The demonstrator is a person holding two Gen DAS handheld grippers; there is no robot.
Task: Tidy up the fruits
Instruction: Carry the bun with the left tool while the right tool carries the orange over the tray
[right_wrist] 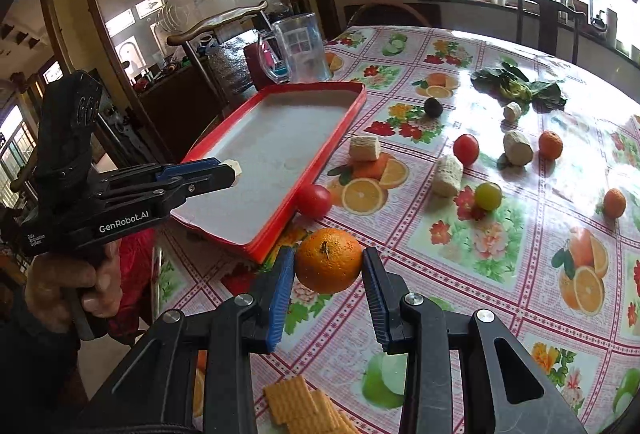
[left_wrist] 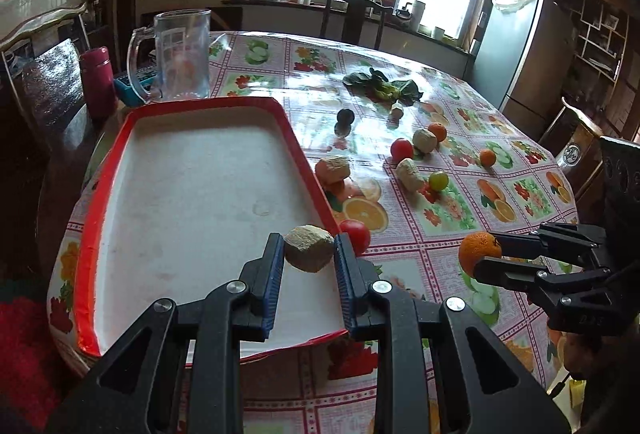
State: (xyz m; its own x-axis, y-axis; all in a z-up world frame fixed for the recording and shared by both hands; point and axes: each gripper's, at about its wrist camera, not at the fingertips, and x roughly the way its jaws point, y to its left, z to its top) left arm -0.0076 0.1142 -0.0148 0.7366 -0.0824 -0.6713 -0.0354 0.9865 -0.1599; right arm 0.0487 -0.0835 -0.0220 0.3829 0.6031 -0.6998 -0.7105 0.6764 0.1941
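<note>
Your left claw [left_wrist: 309, 254] grips a beige chunk [left_wrist: 309, 248] above the red tray [left_wrist: 102, 194]; your right claw [right_wrist: 328, 270] clamps an orange [right_wrist: 329, 260] over the table [right_wrist: 440, 254] just beside that tray.

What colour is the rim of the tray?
Red rim, white inside; clearest in the right wrist view.

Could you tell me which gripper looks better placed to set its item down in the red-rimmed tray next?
Left, probably. The left gripper holds its beige chunk over the red-rimmed tray; the right gripper, gripping the orange mandarin, hangs over the tablecloth beside it.
</note>
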